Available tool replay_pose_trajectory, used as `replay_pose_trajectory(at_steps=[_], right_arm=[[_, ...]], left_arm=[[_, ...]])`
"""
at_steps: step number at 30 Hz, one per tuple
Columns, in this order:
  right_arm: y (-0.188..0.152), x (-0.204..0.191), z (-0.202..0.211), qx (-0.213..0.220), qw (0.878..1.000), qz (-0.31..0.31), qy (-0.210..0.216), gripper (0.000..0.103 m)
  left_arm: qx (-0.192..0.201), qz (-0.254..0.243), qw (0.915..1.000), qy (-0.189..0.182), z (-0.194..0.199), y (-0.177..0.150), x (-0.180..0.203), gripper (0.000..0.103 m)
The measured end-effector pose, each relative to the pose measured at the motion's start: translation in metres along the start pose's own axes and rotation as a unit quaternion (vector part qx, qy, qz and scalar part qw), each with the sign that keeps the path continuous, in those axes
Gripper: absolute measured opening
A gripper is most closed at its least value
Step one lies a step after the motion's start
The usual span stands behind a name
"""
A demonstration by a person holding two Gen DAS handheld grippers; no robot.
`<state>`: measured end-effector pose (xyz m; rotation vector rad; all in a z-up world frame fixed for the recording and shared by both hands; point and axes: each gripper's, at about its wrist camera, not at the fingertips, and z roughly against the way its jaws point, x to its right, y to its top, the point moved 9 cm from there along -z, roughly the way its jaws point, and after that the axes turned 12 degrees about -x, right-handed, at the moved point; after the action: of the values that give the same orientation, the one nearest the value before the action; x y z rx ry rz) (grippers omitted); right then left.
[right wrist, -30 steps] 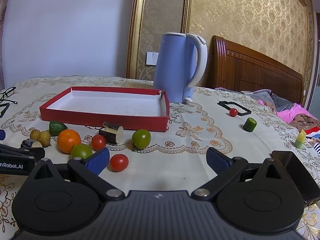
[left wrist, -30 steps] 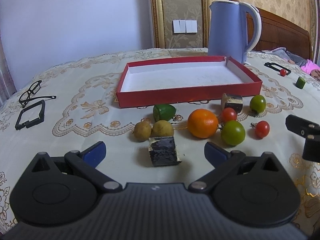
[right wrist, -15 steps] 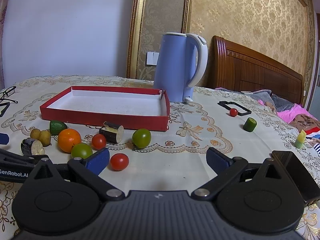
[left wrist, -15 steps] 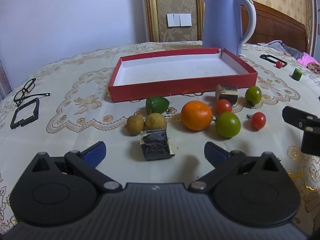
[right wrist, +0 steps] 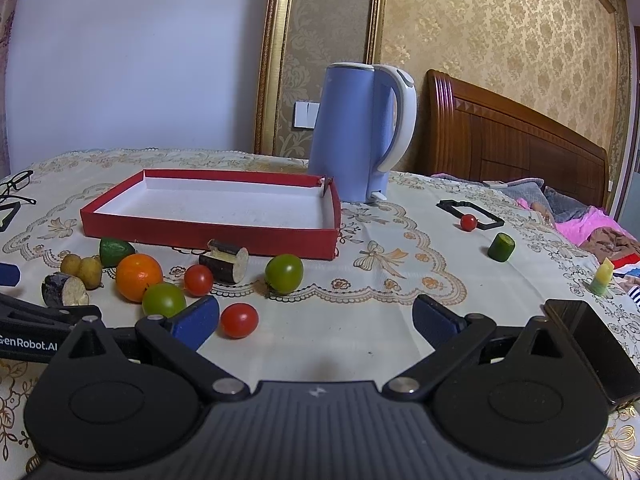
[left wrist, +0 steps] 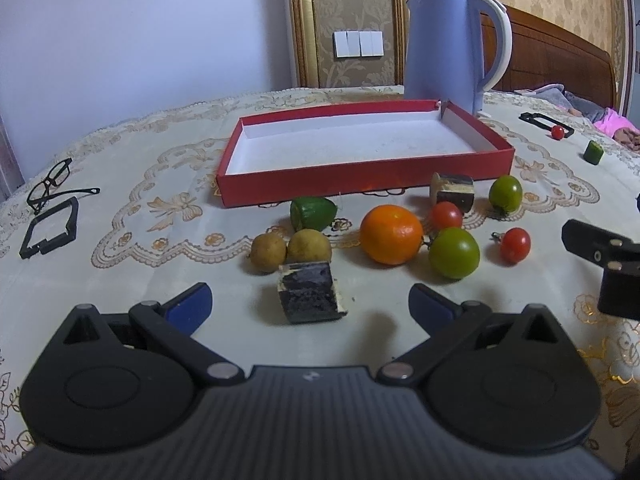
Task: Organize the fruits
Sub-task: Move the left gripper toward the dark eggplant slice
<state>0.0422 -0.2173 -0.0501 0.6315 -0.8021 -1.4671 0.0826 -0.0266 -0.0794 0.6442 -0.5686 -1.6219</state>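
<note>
Your left wrist camera looks low across the table, close behind the orange (left wrist: 391,234). Your right wrist camera sits further right; both share the red tray (left wrist: 496,142) (right wrist: 208,233).

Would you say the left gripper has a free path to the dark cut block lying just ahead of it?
Probably yes. The left gripper is open, and the dark cut block lies between its fingers with bare tablecloth on either side. The two brown fruits sit just behind it, so a deep push might nudge them.

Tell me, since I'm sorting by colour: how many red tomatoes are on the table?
3: one by the right tool's left finger, one beside the orange, one far right by the black frame. Others may be hidden.
</note>
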Motion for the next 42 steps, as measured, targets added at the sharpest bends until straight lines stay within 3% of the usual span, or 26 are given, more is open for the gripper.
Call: replay_pose_trajectory(at_steps=[25, 31, 35, 42], right_arm=[[-0.001, 0.000, -0.001, -0.002, 1.000, 0.002, 0.000, 0.103], [-0.001, 0.000, -0.001, -0.001, 1.000, 0.001, 0.000, 0.103], [-0.003, 0.000, -0.002, -0.004, 1.000, 0.001, 0.002, 0.103], [-0.006, -0.003, -0.008, -0.011, 1.000, 0.003, 0.005, 0.103]], left_arm=[[0.009, -0.002, 1.0000, 0.000, 0.001, -0.001, 0.004, 0.103], [0.021, -0.001, 0.9995, -0.024, 0.003, -0.009, 0.003, 0.103], [0.047, -0.021, 0.9978, -0.043, 0.012, -0.010, 0.010, 0.093], [0.040, -0.015, 0.9977, -0.052, 0.007, -0.004, 0.010, 0.077]])
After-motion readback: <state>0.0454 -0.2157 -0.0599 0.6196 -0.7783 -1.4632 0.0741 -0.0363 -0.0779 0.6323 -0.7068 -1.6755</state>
